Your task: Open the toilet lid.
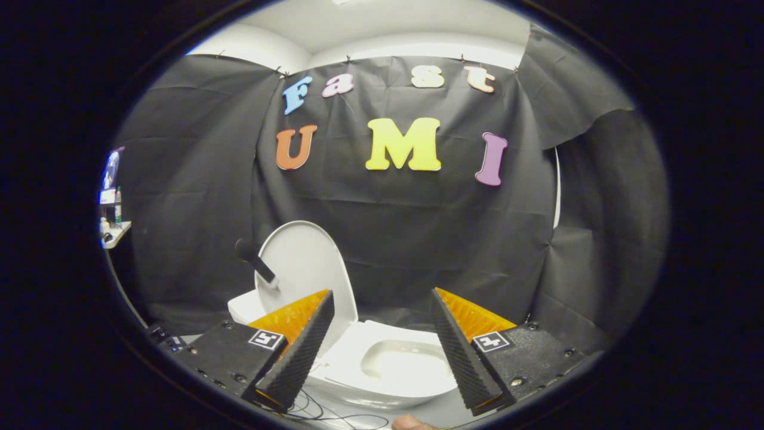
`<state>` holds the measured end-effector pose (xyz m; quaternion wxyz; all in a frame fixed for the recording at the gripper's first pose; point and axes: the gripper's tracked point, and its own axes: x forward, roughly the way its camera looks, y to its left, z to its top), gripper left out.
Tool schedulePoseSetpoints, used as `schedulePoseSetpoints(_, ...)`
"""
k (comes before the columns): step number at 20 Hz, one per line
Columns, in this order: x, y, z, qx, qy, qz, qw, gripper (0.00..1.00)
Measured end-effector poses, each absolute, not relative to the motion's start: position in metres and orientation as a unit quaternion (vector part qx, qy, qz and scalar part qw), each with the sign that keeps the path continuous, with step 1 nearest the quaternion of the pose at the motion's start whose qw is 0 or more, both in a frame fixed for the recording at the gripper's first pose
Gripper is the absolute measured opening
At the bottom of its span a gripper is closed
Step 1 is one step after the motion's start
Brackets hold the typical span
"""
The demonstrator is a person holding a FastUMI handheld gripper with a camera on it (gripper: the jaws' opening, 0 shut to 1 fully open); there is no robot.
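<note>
The hand-held gripper (382,343) is hanging with its fingers spread wide apart, gripping nothing. Between and just beyond them, the white oval plastic toilet lid (304,266) is standing raised above the white ceramic toilet bowl (394,364).

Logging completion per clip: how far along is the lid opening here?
Looks done: the toilet lid stands upright behind the exposed bowl, its black handle free. In hand: nothing; the gripper is open above the bowl, fingers apart, touching nothing. Left: apparently only pulling away.
</note>
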<state>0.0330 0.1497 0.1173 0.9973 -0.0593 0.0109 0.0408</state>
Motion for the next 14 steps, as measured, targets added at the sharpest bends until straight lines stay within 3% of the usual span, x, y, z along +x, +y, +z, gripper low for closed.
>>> schedulePoseSetpoints(14,-0.006,0.062,0.079,-0.026,-0.037,0.009,0.999,1.0)
